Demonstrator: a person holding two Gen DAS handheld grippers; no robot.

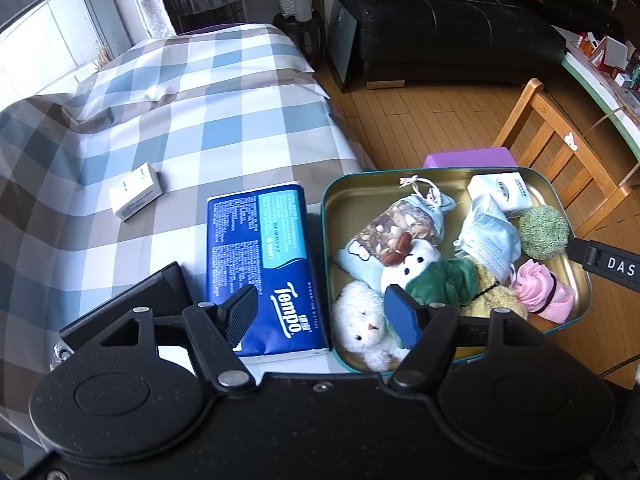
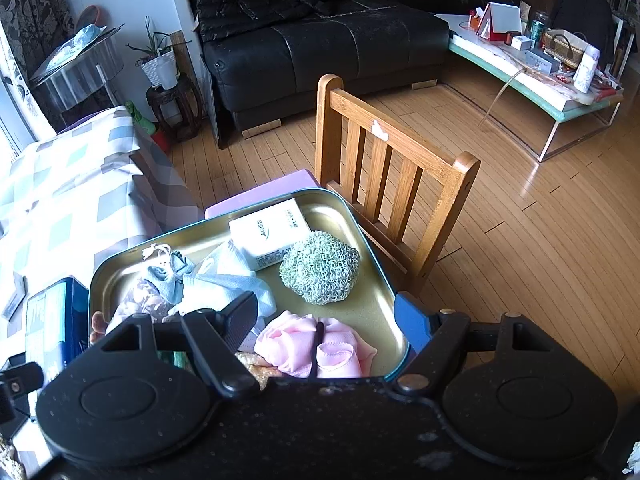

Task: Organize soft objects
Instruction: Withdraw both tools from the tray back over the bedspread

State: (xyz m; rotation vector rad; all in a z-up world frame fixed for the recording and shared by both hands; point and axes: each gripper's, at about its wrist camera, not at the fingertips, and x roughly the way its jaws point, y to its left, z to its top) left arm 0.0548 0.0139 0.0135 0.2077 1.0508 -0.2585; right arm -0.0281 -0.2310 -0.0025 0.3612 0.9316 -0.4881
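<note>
1. Left gripper (image 1: 322,312) hangs over the near end of the checked table (image 1: 192,128), jaws parted with nothing between them. One finger is over the blue tissue pack (image 1: 262,264), the other over the tin tray (image 1: 576,312), near the white plush chick (image 1: 362,326).
2. Right gripper (image 2: 326,322) hovers over the tray's near right corner, jaws released and empty, straddling the pink cloth bundle (image 2: 316,346).
3. Soft things already in the tray: chick, snowman plush (image 1: 416,258), bag of nuts (image 1: 400,224), face mask (image 1: 486,236), green scrubber (image 1: 543,231), pink bundle, white tissue packet (image 1: 504,192).
4. Still outside it: the blue tissue pack, flat on the table and touching the tray's left wall; a small white box (image 1: 136,194) well apart, toward the table's far left.
5. Risk: the tray sits at the table's right edge, partly over a purple block (image 1: 468,158), with floor and a wooden chair (image 2: 392,168) beyond. A sideways push from the pack or a finger could slide it off.
6. Risk: the tray looks crowded. The wide pack laid on top may tip the scrubber or bundle over the low rim.
7. Risk: the pack is slick and broad. Pinched across its width it may bulge and slip; a short-end grip seems safer.
8. Risk: both grippers work over one tray and could knock together.
</note>
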